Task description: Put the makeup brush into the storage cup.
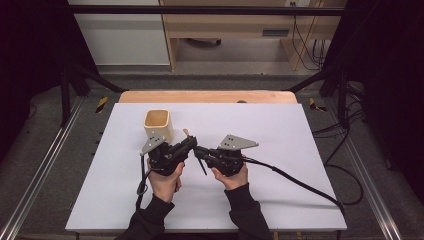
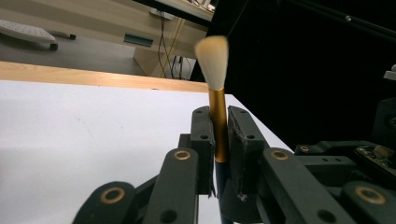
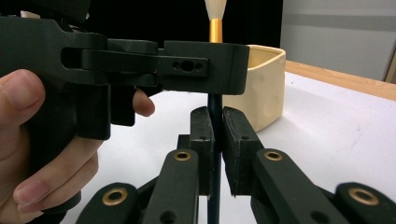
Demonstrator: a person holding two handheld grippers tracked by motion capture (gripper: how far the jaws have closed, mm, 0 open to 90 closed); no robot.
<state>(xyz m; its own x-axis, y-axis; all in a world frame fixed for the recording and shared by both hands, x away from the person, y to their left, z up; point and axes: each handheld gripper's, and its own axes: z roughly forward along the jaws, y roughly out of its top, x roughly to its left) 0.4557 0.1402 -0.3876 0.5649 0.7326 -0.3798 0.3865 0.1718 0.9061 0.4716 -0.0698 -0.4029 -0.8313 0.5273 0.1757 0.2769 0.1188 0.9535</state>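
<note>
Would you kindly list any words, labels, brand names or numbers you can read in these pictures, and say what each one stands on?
None: no readable text in the pictures.
The brush with pale bristles, gold ferrule and dark handle, clamped by both the left gripper and the right gripper, bears no visible marking.
The cream rounded-square cup is plain.
The white table mat is blank.
The yellow-and-black hazard stripes on the floor carry no lettering.

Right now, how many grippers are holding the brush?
2. The left gripper pinches the brush on its gold band, and the right gripper pinches its dark handle lower down, beside the cup.
</note>
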